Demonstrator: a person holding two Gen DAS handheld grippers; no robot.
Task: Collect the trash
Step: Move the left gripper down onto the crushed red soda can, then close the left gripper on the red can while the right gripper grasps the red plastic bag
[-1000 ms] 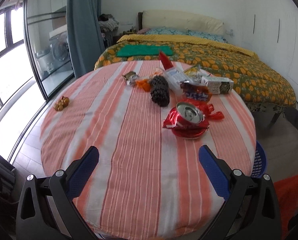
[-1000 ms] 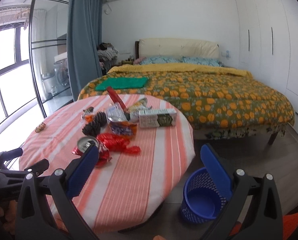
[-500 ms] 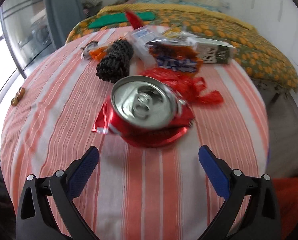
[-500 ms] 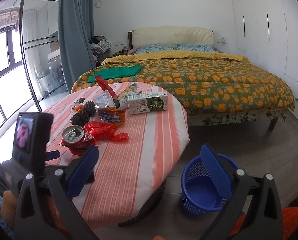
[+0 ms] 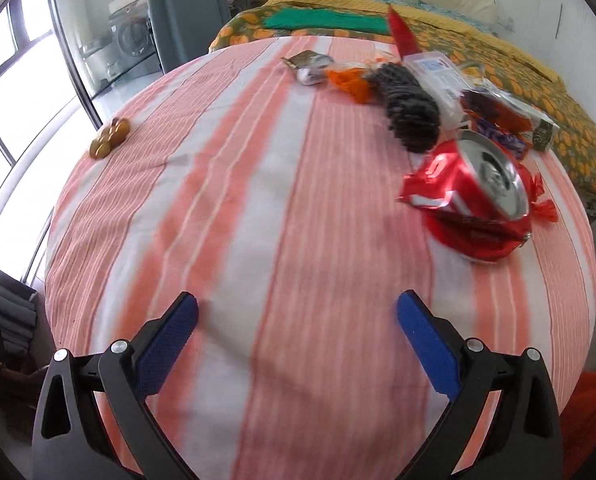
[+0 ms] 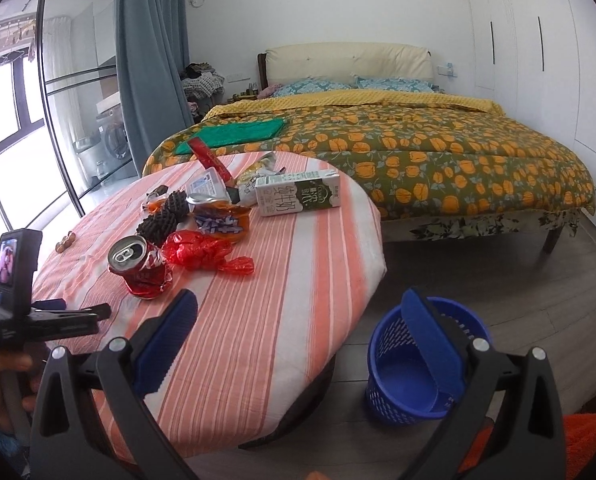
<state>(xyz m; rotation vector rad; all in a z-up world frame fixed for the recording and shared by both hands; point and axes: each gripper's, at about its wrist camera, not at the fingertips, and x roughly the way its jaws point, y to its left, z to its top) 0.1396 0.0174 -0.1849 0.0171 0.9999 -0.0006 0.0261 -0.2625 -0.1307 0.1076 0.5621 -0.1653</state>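
Lining up on the crushed can, bin waiting beside the table

Left wrist view: left gripper (image 5: 297,320) released and empty over the table's (image 5: 226,208) near edge; crushed red can (image 5: 474,204) ahead and off toward the right edge, so best swung right to straddle it squarely before clenching. Right wrist view: right gripper (image 6: 298,316) likewise released, empty, over the table's right edge; blue bin (image 6: 410,372) on the floor beside it, can well left

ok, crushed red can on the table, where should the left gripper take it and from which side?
Grip the crushed red can across its upper body just under the silver top, coming from the near table edge. It stands roughly upright but leans, and its lower part is flared and crumpled. The red cellophane wrapper crowds its far right side. The left gripper has open jaws and is offset left, so it likely needs shifting right.
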